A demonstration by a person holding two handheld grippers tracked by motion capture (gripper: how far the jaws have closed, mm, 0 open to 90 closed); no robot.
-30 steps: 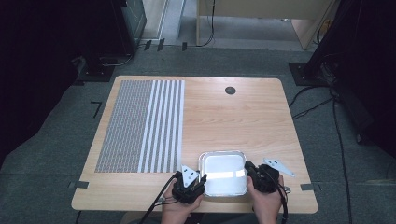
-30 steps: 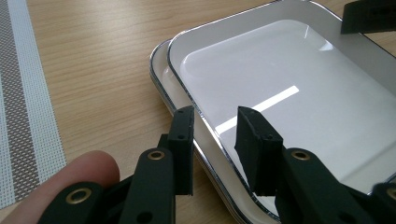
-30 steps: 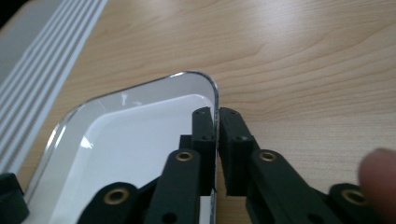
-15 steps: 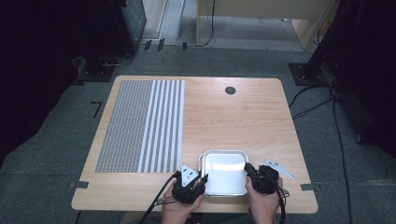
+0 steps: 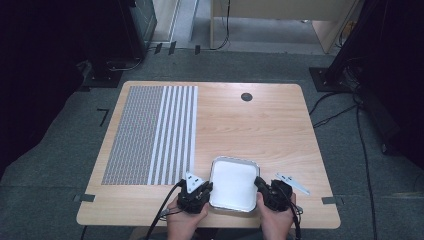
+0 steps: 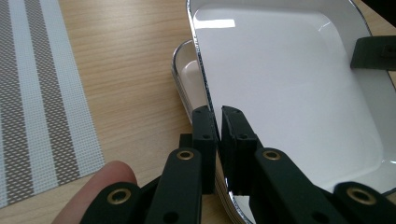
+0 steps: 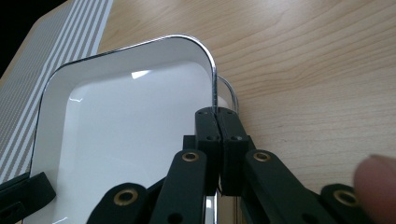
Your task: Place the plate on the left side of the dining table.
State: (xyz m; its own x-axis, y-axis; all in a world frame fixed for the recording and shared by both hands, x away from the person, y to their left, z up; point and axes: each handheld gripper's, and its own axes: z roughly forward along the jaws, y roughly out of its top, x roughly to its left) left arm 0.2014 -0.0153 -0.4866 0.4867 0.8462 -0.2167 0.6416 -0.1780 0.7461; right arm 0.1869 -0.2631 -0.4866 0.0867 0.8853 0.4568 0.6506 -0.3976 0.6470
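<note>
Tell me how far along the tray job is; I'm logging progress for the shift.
Done: both grippers have taken hold of the top white tray, the left gripper having just closed on its left rim and the right gripper shut on the opposite rim. In hand: that tray sits askew over a second tray beneath it. Left, probably: lifting it clear, perhaps toward the striped placemat.

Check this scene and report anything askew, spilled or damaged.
One oddity: the white tray sits skewed on a second tray beneath it, whose rim pokes out at one side. The left gripper and right gripper each pinch the top tray's rim, the left having just been closing. No spill or damage shows.
</note>
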